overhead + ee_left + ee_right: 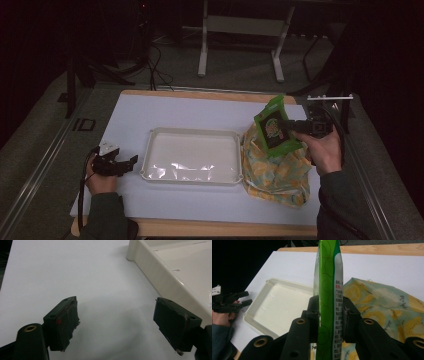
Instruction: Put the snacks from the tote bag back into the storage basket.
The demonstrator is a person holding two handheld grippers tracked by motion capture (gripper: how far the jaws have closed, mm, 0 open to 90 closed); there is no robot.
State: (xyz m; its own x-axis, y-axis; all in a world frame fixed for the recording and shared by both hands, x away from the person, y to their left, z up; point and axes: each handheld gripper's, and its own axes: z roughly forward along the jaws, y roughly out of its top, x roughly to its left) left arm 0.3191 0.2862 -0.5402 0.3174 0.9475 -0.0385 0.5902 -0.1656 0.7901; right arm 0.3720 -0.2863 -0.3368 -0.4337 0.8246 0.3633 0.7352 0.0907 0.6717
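A green snack packet [273, 127] hangs in the air above a yellow-patterned cloth bag [277, 170] at the table's right. My right gripper [289, 126] is shut on the packet, and in the right gripper view both jaws press its flat sides [329, 302]. A cream plastic tray [192, 134] lies empty at the table's middle. My left gripper [131, 163] rests on the white table left of the tray, its jaws wide apart with nothing between them [116, 327]. The tray's wall [160, 277] stands just to its right.
The white tabletop [175, 107] has a wooden edge at the back and front. A metal frame's legs [202, 55] stand on the floor behind the table. A small white bracket [330, 97] sits at the back right corner.
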